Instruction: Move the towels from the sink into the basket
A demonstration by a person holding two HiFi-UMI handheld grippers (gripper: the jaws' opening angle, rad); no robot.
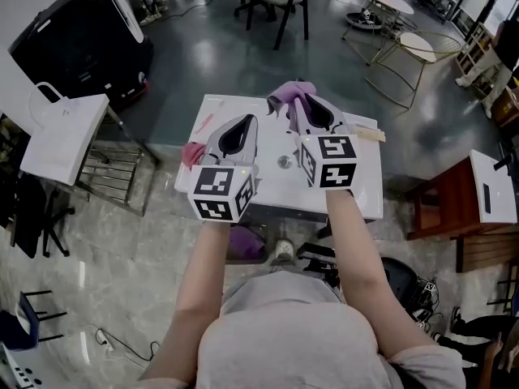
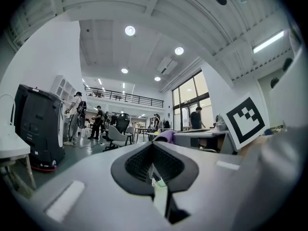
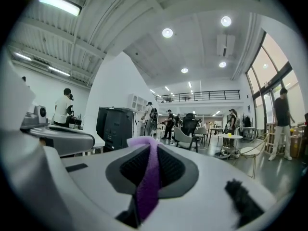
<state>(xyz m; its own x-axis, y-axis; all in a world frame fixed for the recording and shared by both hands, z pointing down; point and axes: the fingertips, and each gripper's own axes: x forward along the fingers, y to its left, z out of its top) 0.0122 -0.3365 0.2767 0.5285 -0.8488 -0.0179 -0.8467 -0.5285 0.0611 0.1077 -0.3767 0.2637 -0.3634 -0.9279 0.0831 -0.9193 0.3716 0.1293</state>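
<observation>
1. Both bare forearms are stretched forward from the body, nearly side by side, and a gripper is held in each hand above the white sink (image 1: 361, 197).
2. The left forearm (image 1: 201, 270) is angled slightly inward. The left gripper (image 1: 246, 121) is held nearer the body than the other one, with its marker cube turned toward the head camera.
3. In the left gripper view the left gripper's jaws are seen pressed together, and nothing is caught between the pads.
4. The right forearm (image 1: 354, 245) is held almost straight ahead. The right gripper (image 3: 153, 147) is reached farther forward, with its tip leaning toward the left.
5. The right gripper's jaws are clenched on a purple towel (image 3: 147, 184). A strip of the cloth is pinched between the pads and runs along the seam from the tip back toward the camera.
6. In the head view the rest of the purple towel is seen bunched just beyond the right gripper's tip, over the far edge of the sink, ahead and to the right of the left gripper's tip.
7. A pink towel (image 1: 192, 152) is found just left of the left gripper, at the sink's left edge, and is touched by neither gripper.
8. The drain (image 1: 283, 162) is seen between the two grippers.
9. Both grippers are held roughly level, so the ceiling (image 2: 144, 13) is taken in above the jaws in each gripper view.
</observation>
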